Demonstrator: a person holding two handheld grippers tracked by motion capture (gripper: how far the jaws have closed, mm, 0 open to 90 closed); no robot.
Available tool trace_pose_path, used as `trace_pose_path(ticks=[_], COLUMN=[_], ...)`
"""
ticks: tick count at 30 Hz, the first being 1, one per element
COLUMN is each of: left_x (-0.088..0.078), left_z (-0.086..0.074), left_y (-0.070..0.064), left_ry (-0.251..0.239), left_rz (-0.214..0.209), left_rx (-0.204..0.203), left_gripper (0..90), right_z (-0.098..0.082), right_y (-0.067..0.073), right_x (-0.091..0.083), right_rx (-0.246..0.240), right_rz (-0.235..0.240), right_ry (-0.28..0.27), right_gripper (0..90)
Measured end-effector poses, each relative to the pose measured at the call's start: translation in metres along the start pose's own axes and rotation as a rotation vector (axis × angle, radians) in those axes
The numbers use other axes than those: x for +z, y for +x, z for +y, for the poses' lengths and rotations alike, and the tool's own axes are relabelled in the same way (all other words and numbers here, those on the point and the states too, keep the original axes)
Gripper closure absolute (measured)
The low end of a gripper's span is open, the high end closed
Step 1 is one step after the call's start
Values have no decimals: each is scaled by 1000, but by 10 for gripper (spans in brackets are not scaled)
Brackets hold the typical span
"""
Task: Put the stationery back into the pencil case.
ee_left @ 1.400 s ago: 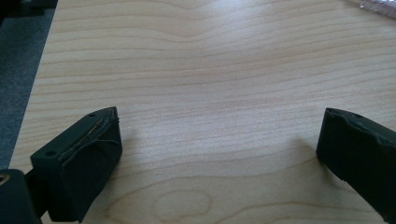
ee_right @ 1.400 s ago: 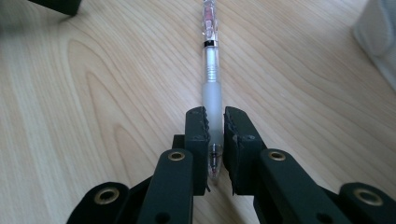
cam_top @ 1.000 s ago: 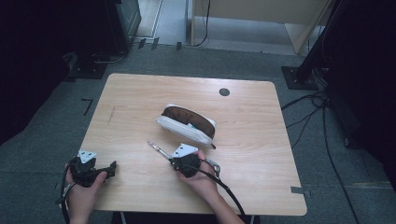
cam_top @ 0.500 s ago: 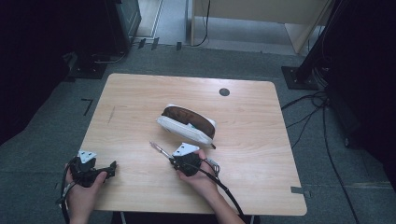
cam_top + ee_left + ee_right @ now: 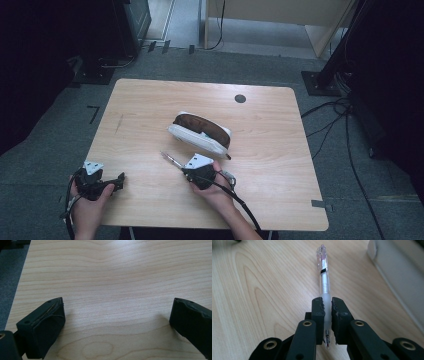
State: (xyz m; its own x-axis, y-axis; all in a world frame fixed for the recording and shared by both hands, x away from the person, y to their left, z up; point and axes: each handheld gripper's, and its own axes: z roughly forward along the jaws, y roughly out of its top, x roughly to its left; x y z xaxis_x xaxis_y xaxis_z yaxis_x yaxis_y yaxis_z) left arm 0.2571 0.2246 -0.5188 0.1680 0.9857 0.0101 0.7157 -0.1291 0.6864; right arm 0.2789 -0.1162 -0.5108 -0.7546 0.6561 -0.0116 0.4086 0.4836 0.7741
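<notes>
A clear pen (image 5: 323, 272) with a pink tip points away from my right gripper (image 5: 327, 302), which is shut on its near end. Its jaws have just been closing, with the pen between them. From above, the pen (image 5: 172, 160) sticks out up and to the left of the right gripper (image 5: 184, 168), low over the wooden table (image 5: 150, 100). My left gripper (image 5: 119, 181) rests at the table's near left corner. Its jaws stand wide open over bare wood (image 5: 117, 312), holding nothing.
A white and brown pencil case (image 5: 200, 132) lies at the table's middle, just beyond the right gripper, and its pale side (image 5: 397, 272) runs along the pen's right. A round black grommet (image 5: 240, 98) sits near the far edge. Cables and stand bases lie on the floor around.
</notes>
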Motion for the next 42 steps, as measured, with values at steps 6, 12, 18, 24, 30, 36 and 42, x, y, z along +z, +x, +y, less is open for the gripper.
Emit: trace_pose_path(ticks=[6, 12, 18, 24, 30, 36, 42], left_x=[0, 0, 0, 0, 0, 0, 0], left_z=[0, 0, 0, 0, 0, 0, 0], left_y=[0, 0, 0, 0, 0, 0, 0], left_ry=[0, 0, 0, 0, -1, -1, -1], left_rz=[0, 0, 0, 0, 0, 0, 1], left_rx=[0, 0, 0, 0, -1, -1, -1], left_gripper=[3, 3, 3, 2, 2, 3, 3], right_z=[8, 17, 24, 30, 38, 47, 53], right_y=[-8, -18, -31, -44, -56, -67, -83], right_x=[-18, -37, -57, -73, -89, -102, -109], right_rx=[2, 3, 23, 29, 37, 26, 10], right_rz=[9, 7, 5, -7, -22, -50, -73], right_ry=[-31, -55, -85, -98, -130, -152, -163], right_gripper=[816, 816, 816, 816, 816, 816, 816])
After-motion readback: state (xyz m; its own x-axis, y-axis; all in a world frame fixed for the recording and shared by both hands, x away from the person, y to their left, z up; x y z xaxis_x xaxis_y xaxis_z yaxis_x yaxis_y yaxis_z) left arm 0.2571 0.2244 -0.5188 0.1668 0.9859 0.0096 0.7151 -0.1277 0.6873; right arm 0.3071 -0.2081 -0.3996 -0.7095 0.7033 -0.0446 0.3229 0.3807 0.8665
